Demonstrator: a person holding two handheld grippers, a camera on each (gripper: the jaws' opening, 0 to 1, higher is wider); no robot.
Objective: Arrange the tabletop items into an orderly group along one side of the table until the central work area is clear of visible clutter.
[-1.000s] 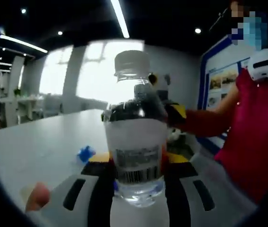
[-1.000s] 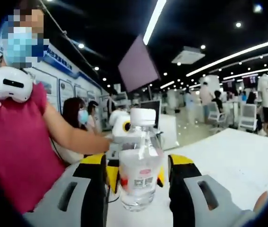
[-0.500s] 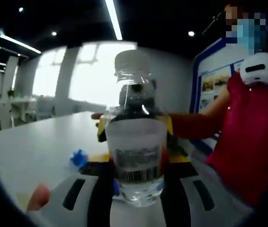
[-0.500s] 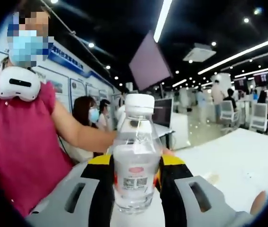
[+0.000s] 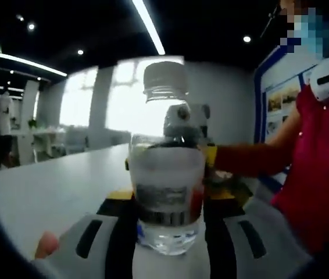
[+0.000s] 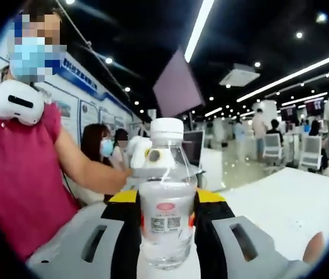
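While a water bottle [image 5: 165, 174] is clamped by both hand-held grippers [image 5: 165, 218] [image 6: 165, 224], its placement along the table [image 6: 286, 203] edge is judged unfinished.

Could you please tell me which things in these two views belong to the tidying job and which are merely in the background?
Part of the job:
- clear plastic water bottle with a white cap, between both grippers
- left gripper
- right gripper
- white table

Just background:
- grey tilted hanging screen
- blue-framed wall poster board
- white office chair
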